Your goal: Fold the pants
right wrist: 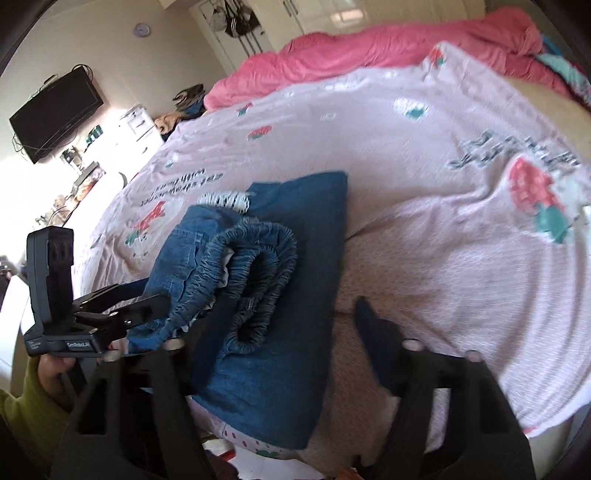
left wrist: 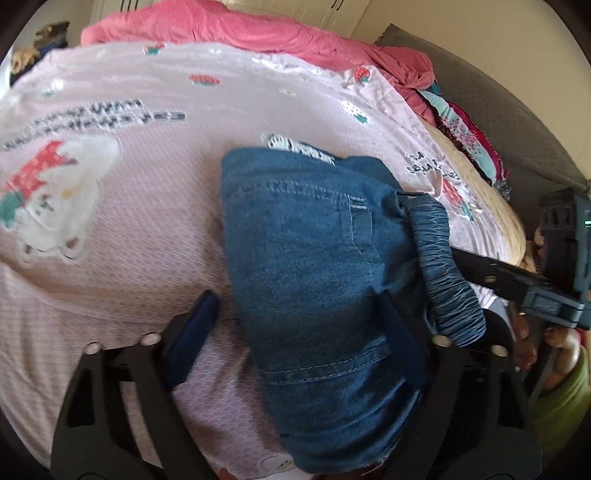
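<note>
Blue denim pants lie folded in a pile on the pink printed bedspread, elastic waistband bunched at the right. My left gripper is open; its jaws straddle the pile's near edge, and denim drapes over the right finger. In the right wrist view the pants lie left of centre. My right gripper is open, its left finger under the denim's edge, its right finger on bare bedspread. The left gripper shows there, at the pile's left side.
A pink duvet is heaped along the far side of the bed. Folded patterned clothes lie at the right by a grey headboard. A TV and cluttered shelves line the left wall.
</note>
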Available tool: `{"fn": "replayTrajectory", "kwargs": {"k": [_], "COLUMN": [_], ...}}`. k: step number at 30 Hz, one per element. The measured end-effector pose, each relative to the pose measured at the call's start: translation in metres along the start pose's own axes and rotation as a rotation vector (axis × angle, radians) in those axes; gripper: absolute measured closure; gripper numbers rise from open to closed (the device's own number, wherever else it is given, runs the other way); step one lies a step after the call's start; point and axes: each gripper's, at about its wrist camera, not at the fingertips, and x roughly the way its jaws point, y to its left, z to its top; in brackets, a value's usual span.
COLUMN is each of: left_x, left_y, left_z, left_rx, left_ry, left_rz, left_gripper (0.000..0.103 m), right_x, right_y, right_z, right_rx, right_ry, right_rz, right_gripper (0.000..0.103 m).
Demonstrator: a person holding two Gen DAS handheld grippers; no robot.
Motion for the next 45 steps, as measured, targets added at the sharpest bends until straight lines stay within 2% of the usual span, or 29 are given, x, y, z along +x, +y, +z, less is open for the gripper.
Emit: {"fn": "replayTrajectory", "kwargs": {"k": [2, 5, 7, 9, 13, 16, 22, 28, 32, 35, 37, 41, 45], "left_x": [0.004, 0.010, 0.013, 0.011, -0.006, -0.020, -0.034, -0.006, 0.026, 0.040, 0.046, 0.050, 0.048], "left_y": [-0.002, -0.004, -0.005, -0.009, -0.012, -0.017, -0.011, 0.009, 0.025, 0.035, 0.042, 0.043, 0.042], "left_z": [0.001, 0.004, 0.007, 0.009, 0.019, 0.036, 0.082, 0.107, 0.108, 0.098, 0.093, 0.089, 0.087], "left_rx": [-0.005, -0.009, -0.015, -0.007, -0.015, 0.006, 0.000, -0.029, -0.041, -0.058, -0.075, -0.063, -0.050], "left_ry": [0.007, 0.007, -0.003, -0.002, -0.042, -0.093, -0.182, -0.157, -0.112, -0.078, -0.056, -0.051, -0.056], "left_rz": [-0.026, -0.032, -0.047, -0.083, -0.137, -0.120, -0.093, -0.058, -0.004, 0.034, 0.040, 0.053, 0.072], "left_gripper": [0.036, 0.038, 0.048, 0.055, 0.060, 0.060, 0.060, 0.056, 0.052, 0.044, 0.037, 0.036, 0.034], "right_x": [0.013, 0.022, 0.025, 0.023, 0.005, -0.005, -0.006, 0.024, 0.061, 0.081, 0.091, 0.094, 0.093], "right_y": [-0.004, -0.005, -0.002, 0.003, 0.018, 0.029, 0.040, 0.041, 0.027, 0.015, 0.005, -0.003, 0.007], "right_z": [0.002, 0.006, 0.009, 0.010, 0.014, 0.028, 0.078, 0.110, 0.111, 0.104, 0.097, 0.088, 0.088], "right_rx": [0.025, 0.026, 0.001, -0.024, -0.073, -0.112, -0.145, -0.134, -0.088, -0.039, 0.001, 0.037, -0.019], "right_ry": [0.036, 0.046, 0.044, 0.027, -0.045, -0.078, -0.140, -0.137, -0.074, -0.026, 0.002, 0.006, 0.001], "right_rz": [0.035, 0.072, 0.085, 0.101, 0.143, 0.146, 0.146, 0.103, 0.042, -0.009, -0.035, -0.032, -0.106], "right_gripper": [0.053, 0.056, 0.067, 0.074, 0.074, 0.074, 0.074, 0.073, 0.072, 0.072, 0.067, 0.063, 0.054]}}
